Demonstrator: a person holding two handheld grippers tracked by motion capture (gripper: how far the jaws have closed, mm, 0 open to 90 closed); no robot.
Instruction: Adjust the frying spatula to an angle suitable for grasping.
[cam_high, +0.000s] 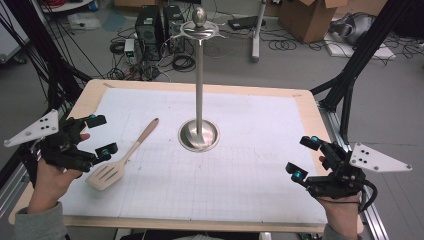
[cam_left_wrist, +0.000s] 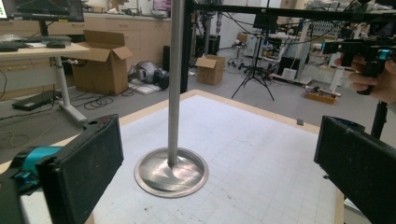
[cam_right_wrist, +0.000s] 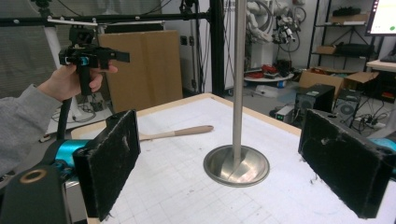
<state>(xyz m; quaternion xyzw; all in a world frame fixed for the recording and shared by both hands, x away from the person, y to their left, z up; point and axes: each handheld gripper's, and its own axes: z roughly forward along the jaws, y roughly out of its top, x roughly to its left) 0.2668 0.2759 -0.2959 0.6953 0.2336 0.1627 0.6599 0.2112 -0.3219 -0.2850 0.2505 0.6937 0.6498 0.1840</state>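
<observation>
High view shows the left hand-held gripper (cam_high: 100, 135) at the left edge of the surface (cam_high: 300, 97), jaws spread with nothing between them, and the right hand-held gripper (cam_high: 305, 157) at the right edge, jaws equally spread and empty. A wooden slotted spatula (cam_high: 120, 160) lies flat on the white grid mat (cam_high: 250, 165), its blade just beside the left hand-held gripper's lower jaw and its handle pointing up toward the middle. A steel stand (cam_high: 199, 90) with a round base rises upright from the centre of the mat, between the two hands and well apart from both; its top carries hook arms and a knob. Nothing lies between the left hand-held gripper and the spatula. Beyond the surface, the floor holds computer towers (cam_high: 150, 25), tangled cables (cam_high: 182, 62) and a cardboard box (cam_high: 310, 17). Black frame struts (cam_high: 360, 55) flank the surface at right
</observation>
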